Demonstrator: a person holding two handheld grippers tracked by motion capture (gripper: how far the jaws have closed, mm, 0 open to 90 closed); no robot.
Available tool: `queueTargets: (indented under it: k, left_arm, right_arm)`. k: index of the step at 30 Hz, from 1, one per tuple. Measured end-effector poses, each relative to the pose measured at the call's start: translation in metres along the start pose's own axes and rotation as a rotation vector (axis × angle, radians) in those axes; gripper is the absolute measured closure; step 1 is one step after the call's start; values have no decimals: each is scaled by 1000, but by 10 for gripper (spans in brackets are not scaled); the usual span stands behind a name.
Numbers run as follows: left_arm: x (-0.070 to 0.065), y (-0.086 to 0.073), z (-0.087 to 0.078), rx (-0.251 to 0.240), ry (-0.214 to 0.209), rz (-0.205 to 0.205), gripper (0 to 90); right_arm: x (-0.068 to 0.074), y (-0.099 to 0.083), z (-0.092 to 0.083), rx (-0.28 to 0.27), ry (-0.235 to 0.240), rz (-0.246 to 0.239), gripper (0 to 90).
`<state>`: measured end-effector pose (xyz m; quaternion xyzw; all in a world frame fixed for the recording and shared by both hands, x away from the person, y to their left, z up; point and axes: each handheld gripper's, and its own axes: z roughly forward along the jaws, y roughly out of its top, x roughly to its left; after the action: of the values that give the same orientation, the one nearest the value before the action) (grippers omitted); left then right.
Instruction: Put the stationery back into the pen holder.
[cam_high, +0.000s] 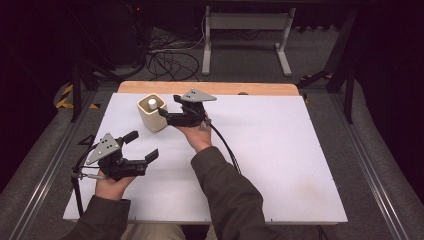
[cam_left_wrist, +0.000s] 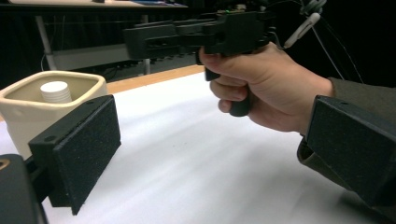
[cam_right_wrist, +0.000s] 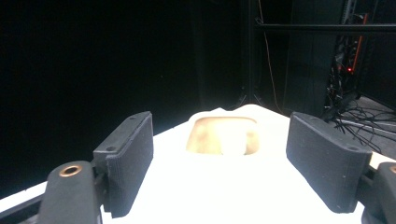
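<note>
A cream square cup (cam_high: 152, 119) stands on the white board (cam_high: 280, 160) at the back left, with a white cylinder (cam_high: 152, 104) upright inside it. My right gripper (cam_high: 169, 105) hovers just to the right of the cup, its jaws pointing at it, open with nothing between them. In the right gripper view the cup (cam_right_wrist: 224, 135) lies ahead, between and beyond the pads (cam_right_wrist: 133, 158), and is washed out by glare. My left gripper (cam_high: 142, 145) rests open near the front left. Its own view shows the cup (cam_left_wrist: 28, 109), the cylinder (cam_left_wrist: 55, 92) and the other hand's gripper (cam_left_wrist: 187, 35).
A wooden strip (cam_high: 210, 87) runs along the board's far edge. Behind it stand a white metal frame (cam_high: 245, 35) and loose cables (cam_high: 170, 60) on the floor. Metal rails (cam_high: 370, 165) flank the table on both sides. Bare board stretches to the right.
</note>
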<state>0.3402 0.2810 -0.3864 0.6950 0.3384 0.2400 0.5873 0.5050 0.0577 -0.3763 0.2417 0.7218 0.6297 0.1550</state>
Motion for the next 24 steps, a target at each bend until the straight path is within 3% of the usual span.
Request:
queueTargets:
  k: [12, 24]
  left_arm:
    - [-6, -1, 4, 4, 5, 14, 40]
    - [-6, -1, 4, 1, 18, 19, 40]
  right_arm:
    - [-6, -8, -35, 1, -33, 14, 182]
    - [-1, -8, -64, -16, -39, 1, 141]
